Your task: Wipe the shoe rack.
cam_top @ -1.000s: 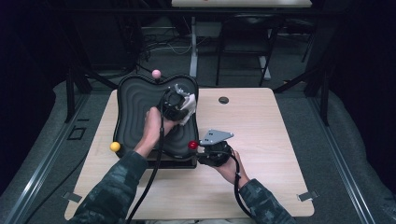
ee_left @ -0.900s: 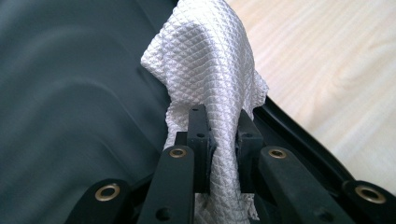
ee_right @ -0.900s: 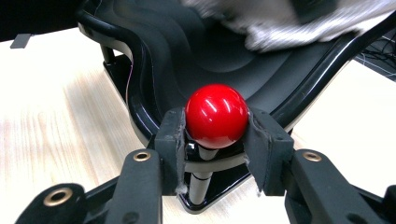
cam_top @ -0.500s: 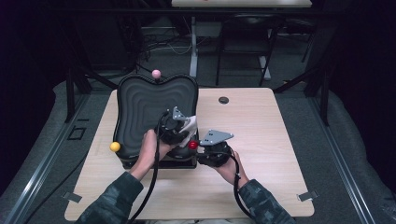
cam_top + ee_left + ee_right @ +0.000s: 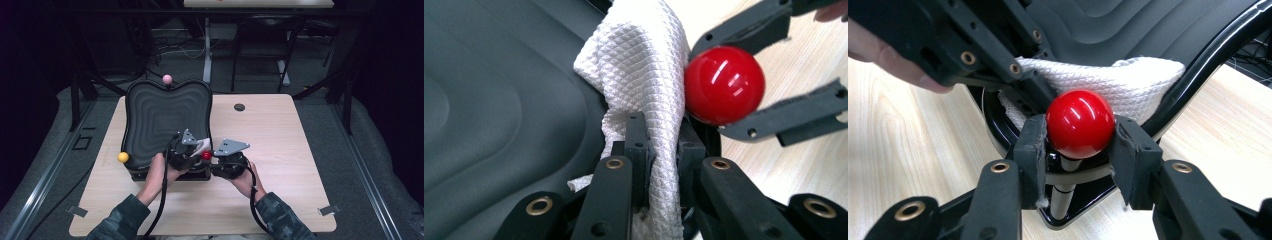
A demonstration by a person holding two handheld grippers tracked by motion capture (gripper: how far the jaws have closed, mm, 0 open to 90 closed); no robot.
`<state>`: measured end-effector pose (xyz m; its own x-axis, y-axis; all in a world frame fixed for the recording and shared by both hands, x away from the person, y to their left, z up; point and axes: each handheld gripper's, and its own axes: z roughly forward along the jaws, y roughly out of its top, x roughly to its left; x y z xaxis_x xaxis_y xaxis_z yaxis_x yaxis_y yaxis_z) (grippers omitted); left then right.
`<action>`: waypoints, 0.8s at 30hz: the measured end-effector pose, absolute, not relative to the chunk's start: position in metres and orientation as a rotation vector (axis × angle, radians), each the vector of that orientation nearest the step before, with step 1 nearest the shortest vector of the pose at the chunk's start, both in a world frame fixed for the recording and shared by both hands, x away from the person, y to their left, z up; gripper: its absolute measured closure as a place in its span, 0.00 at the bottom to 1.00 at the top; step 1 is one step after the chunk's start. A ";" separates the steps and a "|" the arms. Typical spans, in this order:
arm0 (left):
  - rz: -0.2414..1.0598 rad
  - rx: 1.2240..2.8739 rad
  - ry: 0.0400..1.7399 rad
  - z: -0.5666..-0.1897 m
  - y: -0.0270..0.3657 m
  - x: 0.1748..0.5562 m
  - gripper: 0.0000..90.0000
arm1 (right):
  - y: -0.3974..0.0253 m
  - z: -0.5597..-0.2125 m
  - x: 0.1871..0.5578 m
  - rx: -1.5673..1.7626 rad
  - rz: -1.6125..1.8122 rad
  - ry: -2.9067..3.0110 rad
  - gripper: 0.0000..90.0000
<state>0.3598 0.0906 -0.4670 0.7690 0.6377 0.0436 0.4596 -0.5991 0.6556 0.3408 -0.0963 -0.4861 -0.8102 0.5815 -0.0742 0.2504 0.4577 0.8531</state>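
Gripping the red ball (image 5: 1080,124) at the dark ridged tray's (image 5: 160,112) near right corner, right claw (image 5: 1080,132) clamped tight. Left claw (image 5: 659,150) pinches white cloth (image 5: 644,75) touching the ball, on the worktop (image 5: 280,130).

Looked all over for writing and honestly there's nothing readable anywhere, no labels, brand names, numbers or signs. The red ball (image 5: 1080,124), the white cloth (image 5: 644,75), the dark ridged tray (image 5: 165,115) and the wooden table (image 5: 300,140) are all plain and unmarked.
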 end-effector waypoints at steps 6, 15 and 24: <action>0.326 2.306 0.825 -0.468 0.095 0.359 0.90 | -0.097 -0.486 0.341 0.704 1.292 2.356 0.67; 0.306 2.287 0.840 -0.467 0.101 0.360 0.90 | -0.096 -0.486 0.341 0.703 1.293 2.359 0.67; 0.335 2.235 0.885 -0.459 0.117 0.366 0.90 | -0.097 -0.487 0.341 0.706 1.290 2.364 0.67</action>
